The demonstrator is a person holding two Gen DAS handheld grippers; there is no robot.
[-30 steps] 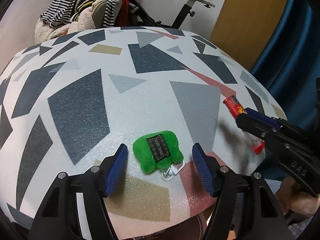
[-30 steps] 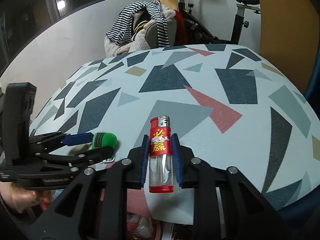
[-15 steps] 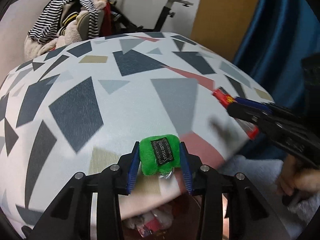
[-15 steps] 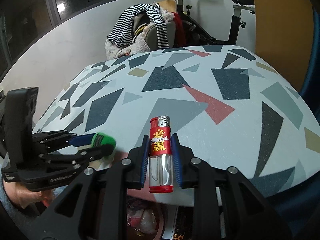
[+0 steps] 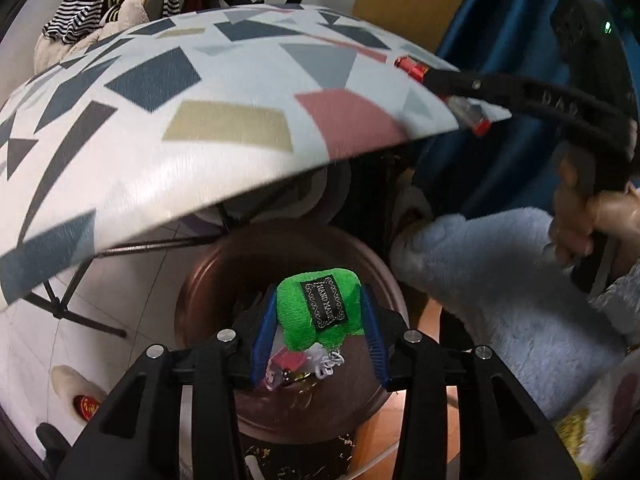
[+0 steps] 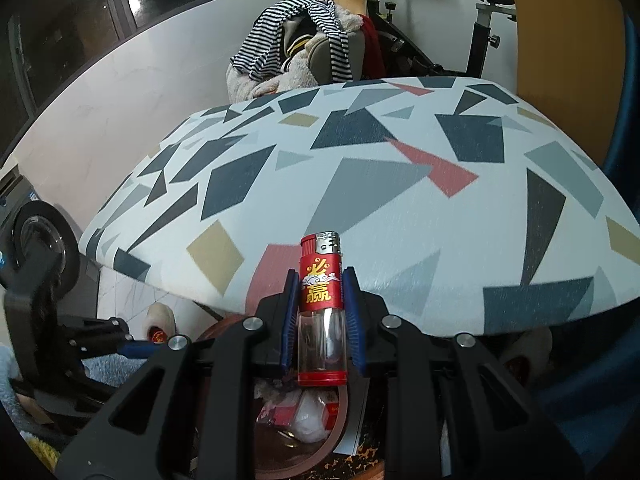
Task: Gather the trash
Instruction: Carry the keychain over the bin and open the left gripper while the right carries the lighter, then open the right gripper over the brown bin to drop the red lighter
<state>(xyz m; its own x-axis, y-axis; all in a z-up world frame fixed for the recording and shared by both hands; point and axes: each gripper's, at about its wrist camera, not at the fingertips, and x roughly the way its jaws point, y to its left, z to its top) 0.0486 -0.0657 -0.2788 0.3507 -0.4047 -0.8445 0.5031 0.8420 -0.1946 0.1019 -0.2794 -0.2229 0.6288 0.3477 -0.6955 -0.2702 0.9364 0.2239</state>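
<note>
Left tongs (image 5: pixel 320 330) at lower centre of the left wrist view, over a round brown bin (image 5: pixel 372 264) on the floor below the tabletop (image 5: pixel 224 80) edge. Between the blue pads sits a green plush keychain (image 5: pixel 316 308): fuzzy bright green, lumpy, a black woven label with pale lettering on its front, white metal clasp dangling under it. Both pads sit against the plush sides, and the jaws are opening a little at this moment. Bin interior dark, with a red-and-white wrapper and other scraps visible under the plush.

Right tongs (image 6: pixel 322 320) at lower centre of the right wrist view, closed narrow on a lighter (image 6: pixel 322 304). Lighter stands upright: red printed wrap with gold characters and a white cloud band, silver metal hood on top, clear empty-looking lower body, red base. It sits in front of the near tabletop edge, above the bin rim (image 6: pixel 340 404), where white crumpled paper and red packaging lie inside.

Tabletop white with grey, navy, tan and red shapes. The person's hand (image 5: pixel 588 216) grips the right handle at right of the left wrist view, beside a fluffy pale blue sleeve (image 5: pixel 500 280).
</note>
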